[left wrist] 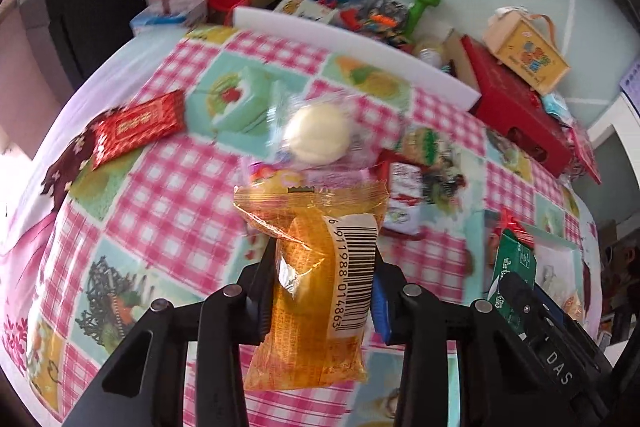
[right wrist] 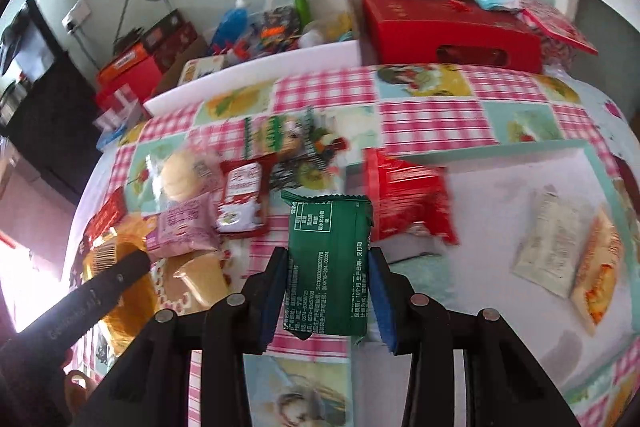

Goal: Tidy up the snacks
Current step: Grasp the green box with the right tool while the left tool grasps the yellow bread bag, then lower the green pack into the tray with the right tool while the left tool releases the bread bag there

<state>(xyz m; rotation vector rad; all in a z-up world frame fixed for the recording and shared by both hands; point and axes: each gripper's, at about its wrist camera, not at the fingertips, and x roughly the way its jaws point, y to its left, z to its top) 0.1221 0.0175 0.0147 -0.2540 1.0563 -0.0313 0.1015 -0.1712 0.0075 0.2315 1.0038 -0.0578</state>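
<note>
— What have you got?
— My left gripper (left wrist: 320,291) clamps the orange pack (left wrist: 316,279), my right gripper (right wrist: 328,291) the green pack (right wrist: 329,263), both above the table (right wrist: 432,115).
— Risk?
— Slick wrappers may slip; the grippers sit close and may collide.

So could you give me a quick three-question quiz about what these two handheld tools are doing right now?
1. True or false: both grippers hold a snack.
2. What color is the packet in the right gripper? A) green B) purple C) white
3. What is printed on the white label of the orange packet in the left gripper?

Key: 1. True. 2. A, the green packet. 3. A barcode.
</note>
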